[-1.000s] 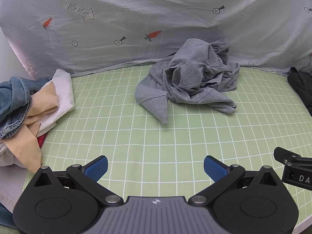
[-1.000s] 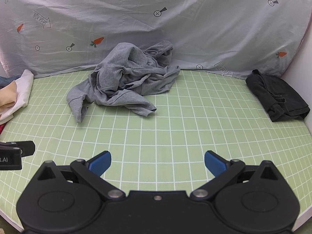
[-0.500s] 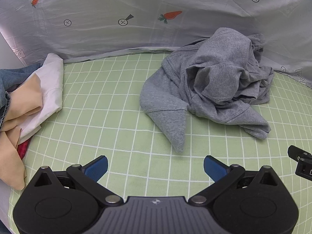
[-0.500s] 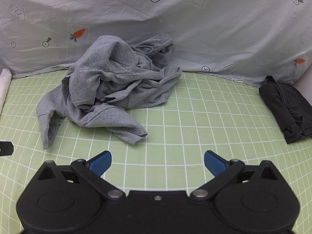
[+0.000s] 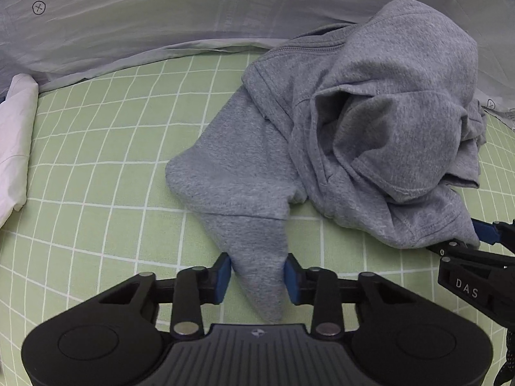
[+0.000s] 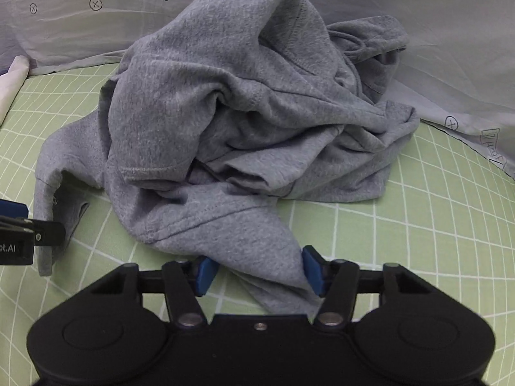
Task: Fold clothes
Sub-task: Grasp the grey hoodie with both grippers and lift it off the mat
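Two grippers work at one grey shirt (image 5: pixel 370 135), which lies crumpled on the green checked mat (image 5: pixel 96 193), its far side against the printed sheet (image 5: pixel 128 32). Much of the shirt is buried in its own folds, and the neckline cannot be made out. In the left wrist view the left gripper (image 5: pixel 257 278) has its blue pads (image 5: pixel 223 276) partly closed to either side of a pointed sleeve tip; both pads sit against the cloth, but whether they pinch it cannot be told. In the right wrist view the right gripper (image 6: pixel 259 273) straddles a hem corner; its right pad (image 6: pixel 313 270) touches the cloth, its left pad stands just clear, and the jaws are about half open. A white cloth (image 5: pixel 16 141) is cut off at the left edge of the mat. Readable writing: "DAS" on the right gripper's body in the left view, and "ot.AI", cut off, on the left gripper's body in the right view. The sheet carries carrot prints and crossed-circle marks; one framed word near its right edge is illegible. Compared with 0.5 s ago, both grippers have advanced from open positions short of the shirt to its near edges, and both sets of jaws have narrowed. The dark garment and the jeans pile seen earlier are now out of frame.
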Motion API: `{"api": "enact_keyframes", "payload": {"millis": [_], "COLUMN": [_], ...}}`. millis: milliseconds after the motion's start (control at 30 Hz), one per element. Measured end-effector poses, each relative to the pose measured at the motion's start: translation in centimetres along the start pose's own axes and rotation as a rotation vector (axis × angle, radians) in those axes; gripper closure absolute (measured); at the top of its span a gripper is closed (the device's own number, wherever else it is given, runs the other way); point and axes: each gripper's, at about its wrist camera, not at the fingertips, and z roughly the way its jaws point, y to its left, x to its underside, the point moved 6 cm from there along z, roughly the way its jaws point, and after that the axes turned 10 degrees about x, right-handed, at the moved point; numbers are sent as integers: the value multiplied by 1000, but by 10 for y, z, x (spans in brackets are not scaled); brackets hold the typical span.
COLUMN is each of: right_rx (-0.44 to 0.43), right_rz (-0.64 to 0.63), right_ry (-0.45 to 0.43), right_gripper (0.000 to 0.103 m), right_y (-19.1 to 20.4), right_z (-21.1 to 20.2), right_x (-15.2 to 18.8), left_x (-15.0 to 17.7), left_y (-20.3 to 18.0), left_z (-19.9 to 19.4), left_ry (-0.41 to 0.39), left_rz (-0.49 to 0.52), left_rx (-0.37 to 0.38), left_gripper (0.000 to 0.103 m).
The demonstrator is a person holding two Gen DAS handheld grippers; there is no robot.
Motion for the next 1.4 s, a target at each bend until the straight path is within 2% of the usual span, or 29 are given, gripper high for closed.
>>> {"api": "enact_keyframes", "payload": {"millis": [33, 100, 133, 167, 200, 367, 467, 700, 833, 1000, 1100, 1233, 1333, 1400], "right_rx": [-5, -16, -17, -10, 3, 106, 140, 228, 248, 261, 244, 233, 219, 201], "right_rz": [3, 9, 22, 35, 31, -42, -23, 79, 134, 146, 112, 49, 57, 88], "right_ry": [-4, -11, -25, -39, -54, -139, -153, -97, -37, -11, -27, -53, -80, -104], "right_gripper": [60, 82, 83, 91, 94, 95, 95, 95, 95, 95, 94, 94, 88, 73], "right_y": [1, 2, -1, -6, -10, -33, -56, -128, -160, -177, -173, -162, -161, -163], "right_z": [0, 1, -4, -11, -19, -67, -95, -151, -167, -185, -193, -201, -207, -212], "right_x": [-1, -2, -1, 1, 5, 30, 54, 133, 183, 222, 230, 232, 227, 221], "left_x": [-1, 1, 4, 7, 11, 53, 90, 180, 215, 238, 249, 247, 236, 226], "left_y": [1, 2, 3, 4, 6, 19, 25, 33, 40, 33, 27, 10, -2, -10], "left_z": [-1, -5, -8, -13, -18, -53, -77, -109, -124, -137, -139, -139, -142, -145], "left_ry": [-10, -28, -36, -43, -48, -50, -58, -35, -37, -41, -39, -28, -35, -54], "left_rz": [-11, -12, -10, -6, -3, -59, -91, -168, -233, -249, -257, -215, -153, -113], "left_rx": [-9, -22, -33, -49, -64, -71, -81, -110, -120, -151, -136, -142, -143, -137], "left_gripper": [84, 89, 89, 90, 91, 91, 91, 92, 92, 92, 91, 88, 86, 83]}}
